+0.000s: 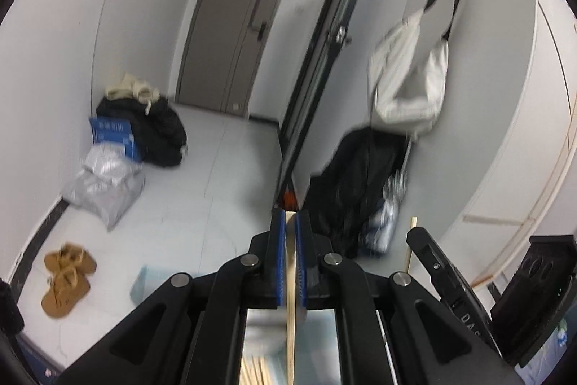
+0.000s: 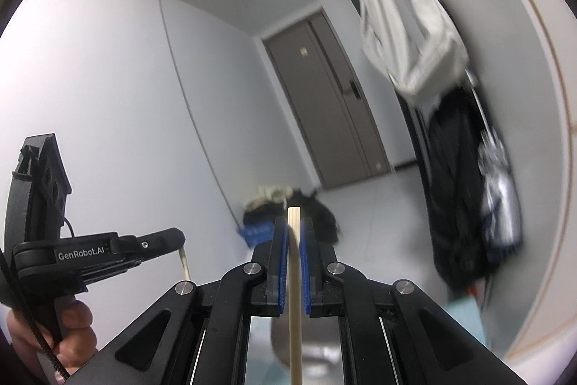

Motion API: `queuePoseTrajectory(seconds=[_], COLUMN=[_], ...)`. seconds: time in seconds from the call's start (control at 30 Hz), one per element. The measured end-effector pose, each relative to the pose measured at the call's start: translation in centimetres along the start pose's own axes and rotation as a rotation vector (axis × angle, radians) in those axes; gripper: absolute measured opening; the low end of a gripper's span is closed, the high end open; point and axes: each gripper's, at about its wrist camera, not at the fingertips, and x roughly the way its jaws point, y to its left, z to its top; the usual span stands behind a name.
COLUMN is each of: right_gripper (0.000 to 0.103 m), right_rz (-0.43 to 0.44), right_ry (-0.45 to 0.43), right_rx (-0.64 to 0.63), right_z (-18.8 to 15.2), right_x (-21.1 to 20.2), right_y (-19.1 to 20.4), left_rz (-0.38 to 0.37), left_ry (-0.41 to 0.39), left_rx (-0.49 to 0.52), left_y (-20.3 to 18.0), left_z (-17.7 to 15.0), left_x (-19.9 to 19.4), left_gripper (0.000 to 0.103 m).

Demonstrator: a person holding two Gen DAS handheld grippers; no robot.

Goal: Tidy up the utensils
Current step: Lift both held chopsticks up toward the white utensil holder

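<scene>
My left gripper (image 1: 290,222) is shut on a pale wooden chopstick (image 1: 290,276) that stands upright between its blue pads. My right gripper (image 2: 294,226) is shut on a second wooden chopstick (image 2: 295,294), also upright, its square top just above the pads. Both are raised and point out over the room. In the left wrist view the right gripper (image 1: 443,262) shows at the lower right with its chopstick (image 1: 411,240). In the right wrist view the left gripper (image 2: 108,251) shows at the left with its chopstick (image 2: 184,262). Several more chopsticks (image 1: 256,370) lie below, blurred.
A grey round container (image 2: 313,349) sits below the right gripper, blurred. A white bag (image 1: 411,78) hangs on the wall to the right. Black clothes (image 1: 360,183), a grey door (image 1: 238,35), bags (image 1: 108,179) and brown slippers (image 1: 66,276) are on the floor beyond.
</scene>
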Motion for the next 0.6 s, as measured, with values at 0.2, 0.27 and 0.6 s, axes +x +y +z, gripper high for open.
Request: queuePoseTrajectory(seconds=[0.2,0.27,0.6], right_gripper=[0.006,0.006,0.006], right_rz=[0.02,0.014,-0.025], right_ry=[-0.085,-0.119,-0.161], right_rx=[-0.08,-0.097,-0.078], right_z=[3.2,3.5,0.5], right_x=[4.9,6.8,14.0], right_y=[0.5,0.3,-1.6], left_rz=[0.03,0.037,0.025], left_ry=[-0.106,-0.118,-0.141], left_rx=[0.014,0.015,0.052], left_y=[0.9,1.5,3.8], left_z=[2.7,2.9,1.8], left_x=[3.2,4.6,8.2], left_gripper=[0.003,0.003,0.003])
